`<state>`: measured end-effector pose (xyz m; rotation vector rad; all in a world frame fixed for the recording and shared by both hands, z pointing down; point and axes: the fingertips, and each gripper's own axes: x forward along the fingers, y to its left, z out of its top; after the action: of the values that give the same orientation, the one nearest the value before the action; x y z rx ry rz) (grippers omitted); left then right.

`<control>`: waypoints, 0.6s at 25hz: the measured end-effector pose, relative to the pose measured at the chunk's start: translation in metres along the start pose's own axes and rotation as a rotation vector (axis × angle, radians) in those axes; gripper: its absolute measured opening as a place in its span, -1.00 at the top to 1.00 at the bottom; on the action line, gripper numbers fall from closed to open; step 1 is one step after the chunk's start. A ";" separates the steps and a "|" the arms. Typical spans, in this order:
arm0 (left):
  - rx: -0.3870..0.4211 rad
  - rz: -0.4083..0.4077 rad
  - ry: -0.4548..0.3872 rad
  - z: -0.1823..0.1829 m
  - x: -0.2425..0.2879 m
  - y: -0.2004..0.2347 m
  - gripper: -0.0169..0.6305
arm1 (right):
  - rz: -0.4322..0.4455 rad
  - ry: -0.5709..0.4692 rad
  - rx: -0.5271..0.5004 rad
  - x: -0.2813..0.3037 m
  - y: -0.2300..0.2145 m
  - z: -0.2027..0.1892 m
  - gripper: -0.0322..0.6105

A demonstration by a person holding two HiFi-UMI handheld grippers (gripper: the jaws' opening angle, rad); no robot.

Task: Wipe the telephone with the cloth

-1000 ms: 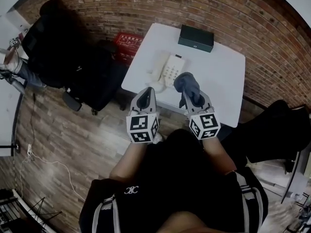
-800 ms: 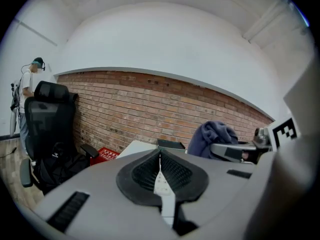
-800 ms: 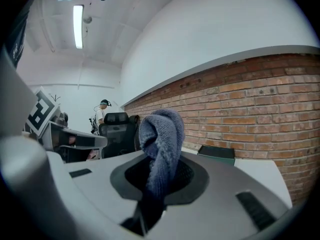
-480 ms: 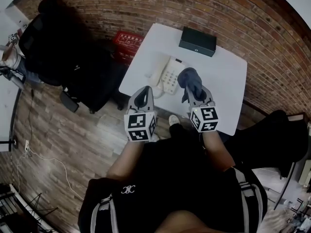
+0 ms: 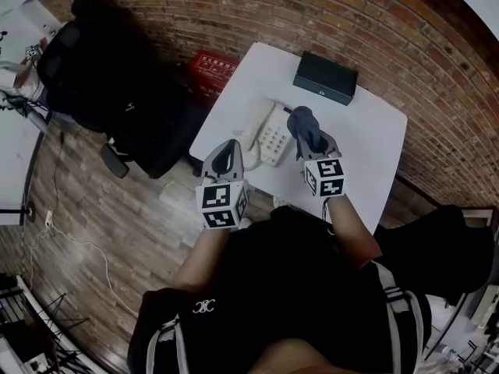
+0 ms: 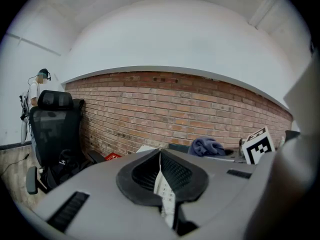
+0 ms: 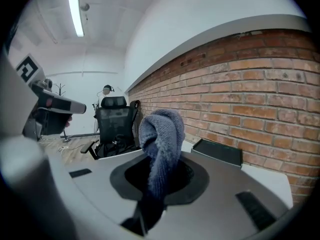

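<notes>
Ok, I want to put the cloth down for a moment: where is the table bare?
On the table, the right half is bare, from the black box to the near edge, right of the right tool holding the cloth. A smaller patch lies left of the box, beyond the telephone. Crowded: the near left, with telephone and left tool.

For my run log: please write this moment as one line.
left gripper shut, empty | right gripper shut on cloth | phone on table
</notes>
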<state>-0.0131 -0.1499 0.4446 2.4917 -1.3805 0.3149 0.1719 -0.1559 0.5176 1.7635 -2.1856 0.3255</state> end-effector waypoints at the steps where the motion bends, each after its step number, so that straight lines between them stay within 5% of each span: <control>1: -0.002 0.012 0.004 0.000 0.002 0.001 0.93 | 0.010 0.013 -0.006 0.008 -0.003 -0.002 0.78; 15: -0.004 0.167 0.032 -0.001 0.006 0.030 0.93 | -0.022 0.133 -0.204 0.100 -0.036 -0.027 0.78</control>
<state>-0.0353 -0.1695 0.4510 2.3619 -1.5775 0.3838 0.1907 -0.2441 0.5800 1.6070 -2.0266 0.2001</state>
